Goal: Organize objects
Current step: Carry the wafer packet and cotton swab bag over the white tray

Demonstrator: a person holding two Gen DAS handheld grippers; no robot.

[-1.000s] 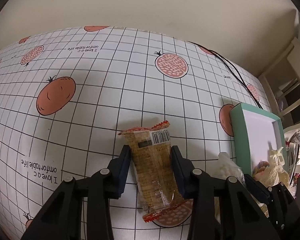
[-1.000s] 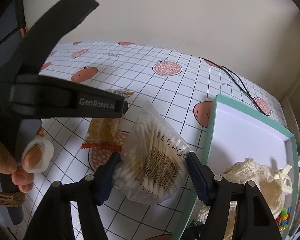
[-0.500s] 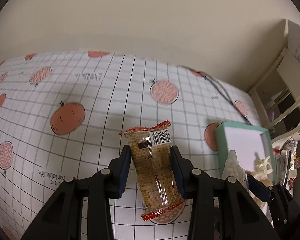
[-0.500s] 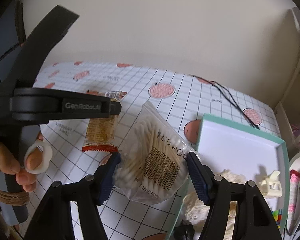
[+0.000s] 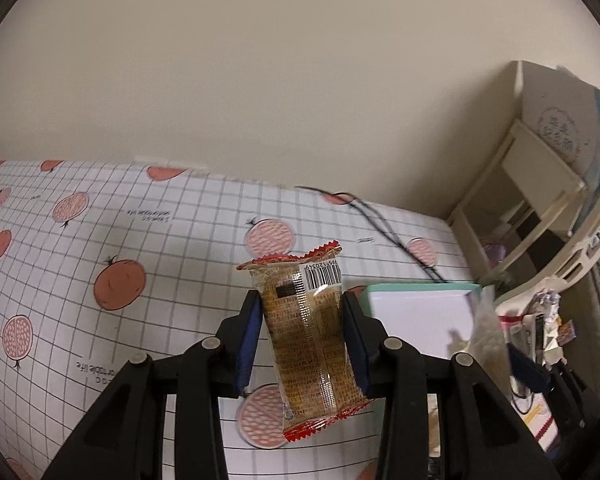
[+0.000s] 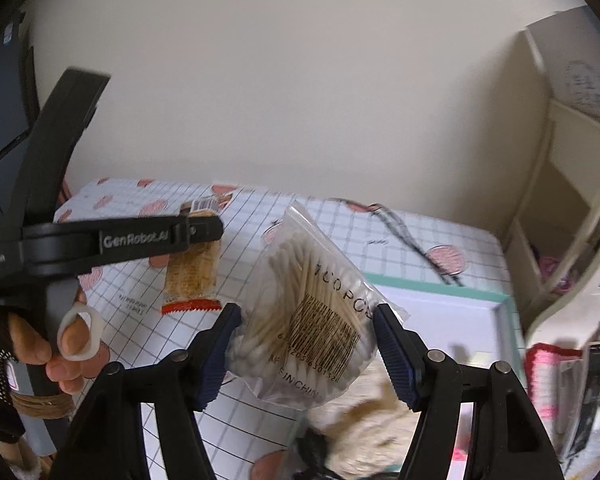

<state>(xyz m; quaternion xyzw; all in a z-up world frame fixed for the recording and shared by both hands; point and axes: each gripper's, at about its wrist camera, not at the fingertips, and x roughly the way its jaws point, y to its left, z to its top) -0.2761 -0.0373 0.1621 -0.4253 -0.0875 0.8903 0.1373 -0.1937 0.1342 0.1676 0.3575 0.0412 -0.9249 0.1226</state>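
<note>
My left gripper (image 5: 302,336) is shut on a brown snack packet (image 5: 310,336) with red crimped ends, held clear of the table (image 5: 172,264). The same snack packet (image 6: 192,270) hangs from the left gripper (image 6: 196,232) at the left of the right wrist view. A clear bag of cotton swabs (image 6: 308,320) sits between the pads of my right gripper (image 6: 306,350), which is shut on it above the table. A teal-rimmed box (image 5: 420,312) with a white inside lies to the right; the teal-rimmed box (image 6: 460,312) is partly hidden behind the bag.
The tablecloth shows a grid with orange fruit prints. A black cable (image 5: 380,224) runs across its far right. Cream lace fabric (image 6: 372,428) lies in the box. A cream shelf unit (image 5: 540,200) stands right of the table. A person's hand (image 6: 56,344) grips the left handle.
Both grippers have risen with their loads; the snack packet and the swab bag have left the table, and the views now tilt up toward the wall.
</note>
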